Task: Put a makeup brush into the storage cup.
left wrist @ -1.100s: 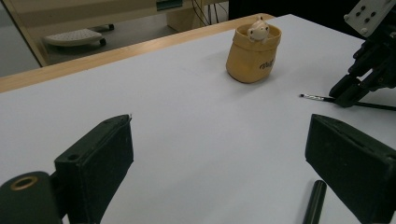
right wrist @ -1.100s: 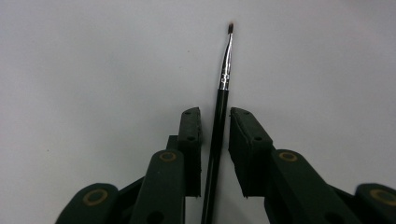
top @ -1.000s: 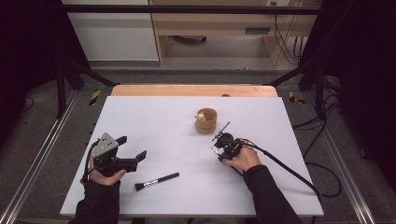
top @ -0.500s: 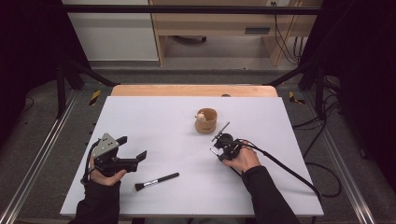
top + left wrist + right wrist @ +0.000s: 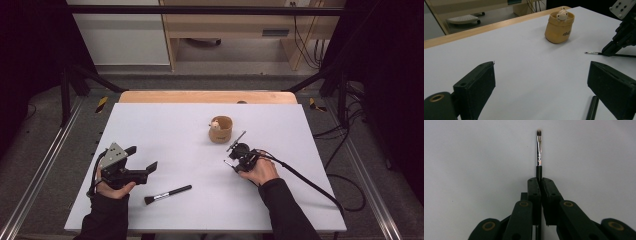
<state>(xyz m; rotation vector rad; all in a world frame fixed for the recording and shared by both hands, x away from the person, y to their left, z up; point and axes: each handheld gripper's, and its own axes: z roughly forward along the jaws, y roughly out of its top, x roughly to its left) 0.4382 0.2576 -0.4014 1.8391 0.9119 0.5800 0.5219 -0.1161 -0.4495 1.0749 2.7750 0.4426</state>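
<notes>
My right gripper [image 5: 540, 181] is shut on the black handle of a thin brush [image 5: 539, 150], whose silver ferrule and small dark tip stick out ahead of the jaws. In the high view this gripper [image 5: 235, 165] rests low on the white table [image 5: 165, 125], just in front of a tan cup [image 5: 220, 130]. My left gripper [image 5: 141, 157] is held at the table's left with its jaws wide open and nothing between them. A bigger black brush [image 5: 167, 194] lies flat just right of it. The left gripper view shows the open gripper [image 5: 541, 87], the cup [image 5: 559, 28] and that brush's handle end [image 5: 592, 107].
A small pale figure [image 5: 562, 15] pokes out of the cup. A wooden strip [image 5: 207, 97] borders the table's far edge. Metal rails [image 5: 45, 170] run along both sides. A black cable [image 5: 305, 182] trails from the right gripper over the table's right side.
</notes>
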